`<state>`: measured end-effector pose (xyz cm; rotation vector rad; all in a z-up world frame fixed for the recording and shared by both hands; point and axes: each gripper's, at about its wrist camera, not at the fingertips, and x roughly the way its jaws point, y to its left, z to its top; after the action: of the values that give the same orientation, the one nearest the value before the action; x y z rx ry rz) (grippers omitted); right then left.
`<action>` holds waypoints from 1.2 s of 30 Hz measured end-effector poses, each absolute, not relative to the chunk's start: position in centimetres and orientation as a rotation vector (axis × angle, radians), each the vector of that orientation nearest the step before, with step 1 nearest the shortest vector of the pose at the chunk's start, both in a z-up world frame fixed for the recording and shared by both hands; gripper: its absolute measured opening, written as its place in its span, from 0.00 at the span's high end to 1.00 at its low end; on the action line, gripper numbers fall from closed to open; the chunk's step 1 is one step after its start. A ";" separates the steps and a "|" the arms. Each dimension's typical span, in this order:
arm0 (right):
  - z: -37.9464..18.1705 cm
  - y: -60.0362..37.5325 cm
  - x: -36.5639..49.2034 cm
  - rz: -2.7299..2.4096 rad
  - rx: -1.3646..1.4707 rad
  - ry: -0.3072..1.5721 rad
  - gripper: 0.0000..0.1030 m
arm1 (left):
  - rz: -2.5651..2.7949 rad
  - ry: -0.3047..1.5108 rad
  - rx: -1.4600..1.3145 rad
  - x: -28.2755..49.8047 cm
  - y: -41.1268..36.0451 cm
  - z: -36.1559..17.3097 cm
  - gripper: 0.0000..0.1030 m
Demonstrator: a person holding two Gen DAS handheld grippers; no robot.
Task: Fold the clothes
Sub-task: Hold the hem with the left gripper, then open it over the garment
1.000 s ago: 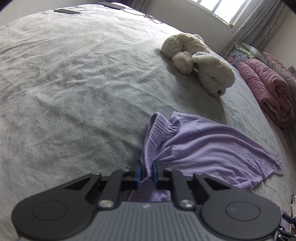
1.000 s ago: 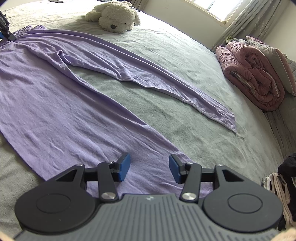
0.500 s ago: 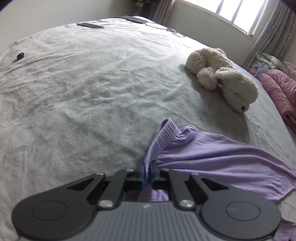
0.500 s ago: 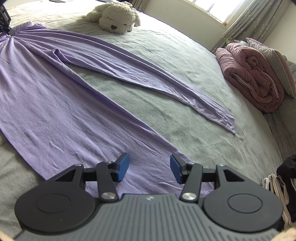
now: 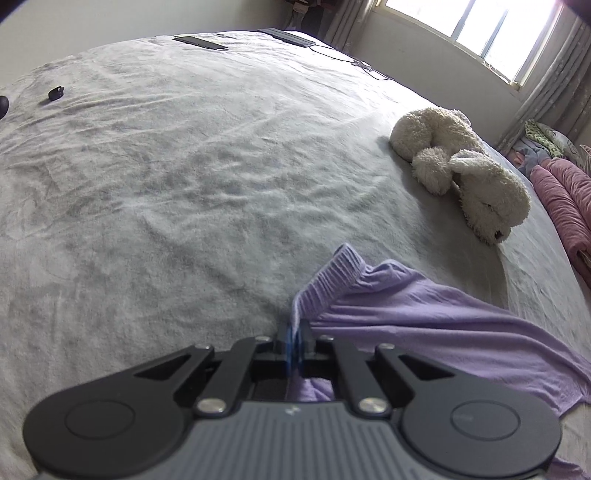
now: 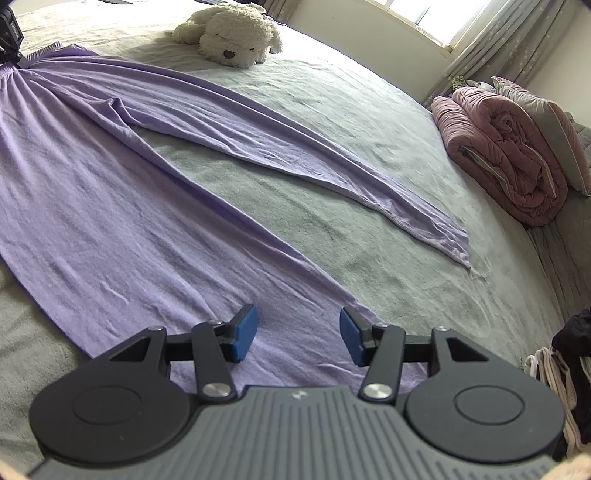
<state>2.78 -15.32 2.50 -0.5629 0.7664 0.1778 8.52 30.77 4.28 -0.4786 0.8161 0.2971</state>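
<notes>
trousers [image 6: 110, 206] spread on bed [image 6: 332, 122], plush dog [image 6: 229, 33] beyond

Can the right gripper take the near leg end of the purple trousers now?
Probably yes. The right gripper is open, just above the near leg of the purple trousers, and nothing lies between them.

Home bedroom: bed [image 5: 207, 177], plush dog [image 6: 236, 33], curtained window [image 5: 491, 33].

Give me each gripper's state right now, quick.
Left gripper: shut on the ribbed waistband of the purple trousers.
Right gripper: open, over a trouser leg, gripping nothing.
</notes>
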 end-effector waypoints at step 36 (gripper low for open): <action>2.4 -14.9 2.8 0.165 -0.566 0.760 0.46 | 0.230 0.724 -0.579 12.7 31.2 4.8 0.65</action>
<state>2.81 -14.91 2.37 -0.5660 0.7603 0.1647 12.69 31.19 4.85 -0.5787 0.7245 0.2302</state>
